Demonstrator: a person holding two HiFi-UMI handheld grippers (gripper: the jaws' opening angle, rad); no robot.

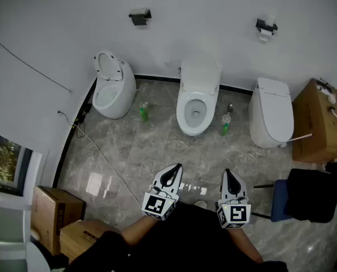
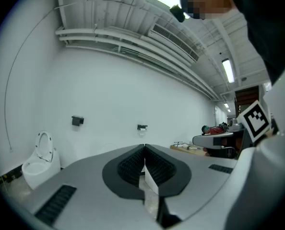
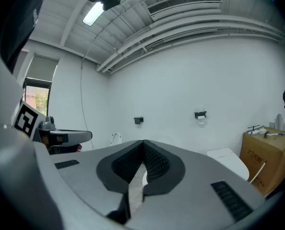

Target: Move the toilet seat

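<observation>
Three white toilets stand along the far wall. The left toilet (image 1: 113, 89) has its seat and lid raised (image 1: 107, 64). On the middle toilet (image 1: 197, 103) the lid (image 1: 199, 72) is up and the bowl is open. The right toilet (image 1: 270, 118) has its lid down. Both grippers hang close to my body, well short of the toilets. My left gripper (image 1: 174, 171) is shut with nothing in it, and my right gripper (image 1: 228, 175) is shut and empty too. In the left gripper view the left toilet (image 2: 39, 162) shows at the left edge.
Green bottles (image 1: 144, 111) (image 1: 226, 123) stand on the floor beside the middle toilet. A cardboard box (image 1: 319, 120) sits at the right wall, a chair with a dark jacket (image 1: 304, 200) near me on the right. More boxes (image 1: 58, 217) lie at lower left; a cable (image 1: 100, 154) runs across the floor.
</observation>
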